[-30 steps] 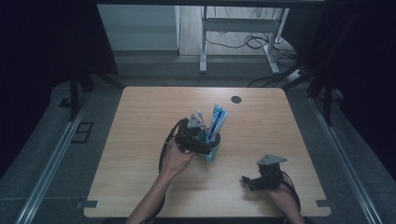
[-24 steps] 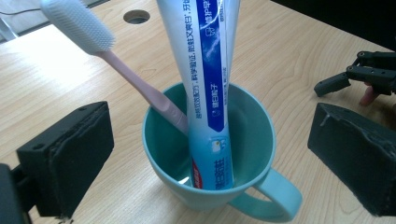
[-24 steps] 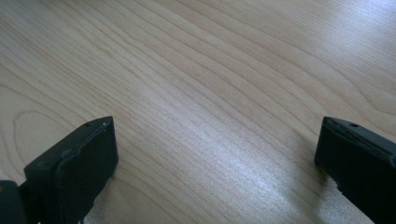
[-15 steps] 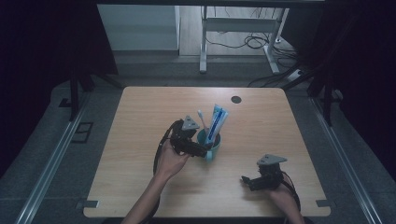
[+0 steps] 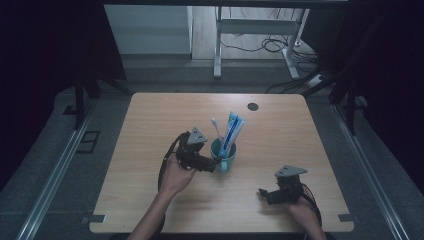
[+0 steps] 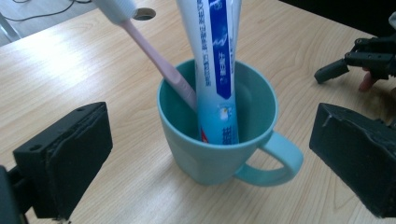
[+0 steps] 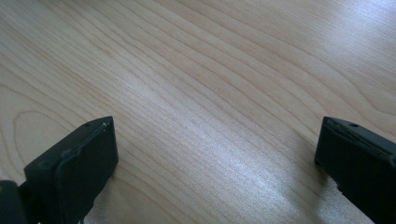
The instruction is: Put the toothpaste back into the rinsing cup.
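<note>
Here the teal ceramic mug, holding a pink toothbrush and a toothpaste tube, sits mid-frame between the left gripper's wide-open jaws, untouched. Lower right, the right gripper gapes empty above bare wooden table.

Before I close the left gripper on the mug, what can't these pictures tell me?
- Toothbrush handle's lower end: left gripper view, hidden inside the mug.
- Toothpaste tube top: left gripper view, cut off by the upper edge.
- Print on the tube: high view, too small.
- Left gripper fingers' gap to the mug: high view, too small.
</note>
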A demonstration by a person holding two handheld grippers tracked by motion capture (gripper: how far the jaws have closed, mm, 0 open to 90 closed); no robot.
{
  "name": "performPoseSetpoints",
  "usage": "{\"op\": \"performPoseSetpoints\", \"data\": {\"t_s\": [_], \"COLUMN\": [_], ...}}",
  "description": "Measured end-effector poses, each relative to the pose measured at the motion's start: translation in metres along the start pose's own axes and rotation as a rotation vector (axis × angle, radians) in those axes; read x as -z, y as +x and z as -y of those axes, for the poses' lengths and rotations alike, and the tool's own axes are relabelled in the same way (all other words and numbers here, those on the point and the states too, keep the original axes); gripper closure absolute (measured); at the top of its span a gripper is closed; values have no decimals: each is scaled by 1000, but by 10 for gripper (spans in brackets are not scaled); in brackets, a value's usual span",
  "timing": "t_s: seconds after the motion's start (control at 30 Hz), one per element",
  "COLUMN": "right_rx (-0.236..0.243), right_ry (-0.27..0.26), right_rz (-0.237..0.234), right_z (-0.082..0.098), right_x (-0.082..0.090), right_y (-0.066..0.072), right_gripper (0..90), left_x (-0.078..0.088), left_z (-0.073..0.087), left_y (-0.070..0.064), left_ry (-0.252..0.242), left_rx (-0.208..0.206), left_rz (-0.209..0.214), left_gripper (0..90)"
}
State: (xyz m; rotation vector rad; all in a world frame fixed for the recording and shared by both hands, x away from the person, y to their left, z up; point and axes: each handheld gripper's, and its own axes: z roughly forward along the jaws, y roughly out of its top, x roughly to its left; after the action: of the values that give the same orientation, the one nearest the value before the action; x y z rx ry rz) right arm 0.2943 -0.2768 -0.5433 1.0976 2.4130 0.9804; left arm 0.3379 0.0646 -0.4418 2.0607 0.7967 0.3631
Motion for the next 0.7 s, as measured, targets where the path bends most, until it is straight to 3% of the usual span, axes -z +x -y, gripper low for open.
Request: {"op": "performPoseSetpoints", "data": {"t_s": [0.7], "right_rx": [-1], "right_ry": [-1], "right_rz": [1], "right_z": [0], "right_x": [0], "right_y": [0], "right_gripper": [0], "left_x": [15], "left_z": [39], "left_y": [13], "left_ry": [2], "left_rx": [63], "left_rz": [-9], "left_gripper": [0]}}
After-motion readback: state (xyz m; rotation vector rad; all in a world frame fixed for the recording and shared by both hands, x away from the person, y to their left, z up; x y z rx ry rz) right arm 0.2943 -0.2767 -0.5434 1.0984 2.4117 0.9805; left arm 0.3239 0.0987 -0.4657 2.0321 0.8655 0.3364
